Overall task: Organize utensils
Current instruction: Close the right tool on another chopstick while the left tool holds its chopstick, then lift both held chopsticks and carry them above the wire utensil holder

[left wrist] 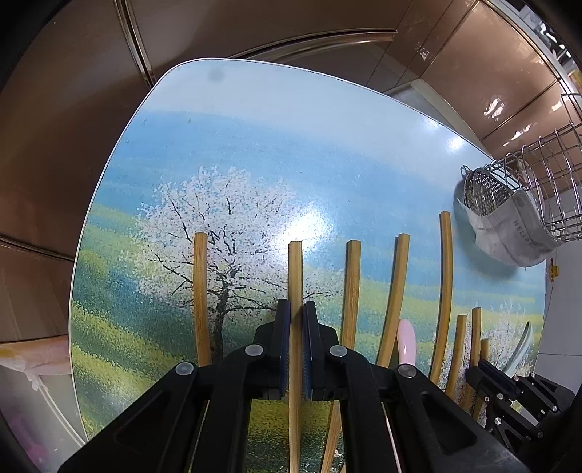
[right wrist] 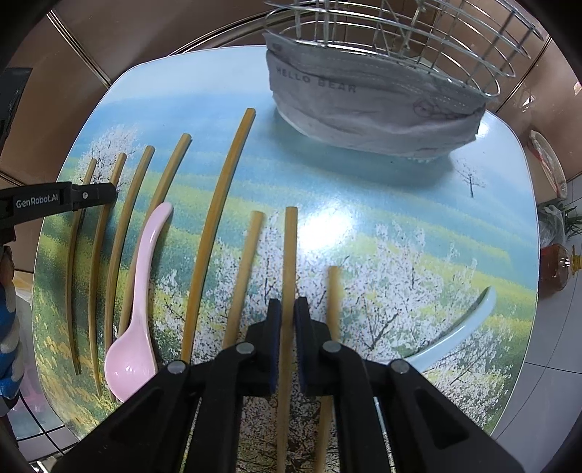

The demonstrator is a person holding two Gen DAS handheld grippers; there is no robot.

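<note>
Several bamboo chopsticks lie side by side on a table printed with a blossoming tree. My left gripper is shut on one bamboo chopstick, with others lying on either side. My right gripper is shut on another bamboo chopstick. It shows at the lower right of the left wrist view. A pink spoon lies among the chopsticks at the left; its handle tip shows in the left wrist view. A light blue spoon lies at the right.
A wire utensil basket wrapped in a grey "HELLO BEAR" cloth stands at the table's far side, also in the left wrist view. A bottle and bags sit on the floor at the right. Brown tiled walls surround the table.
</note>
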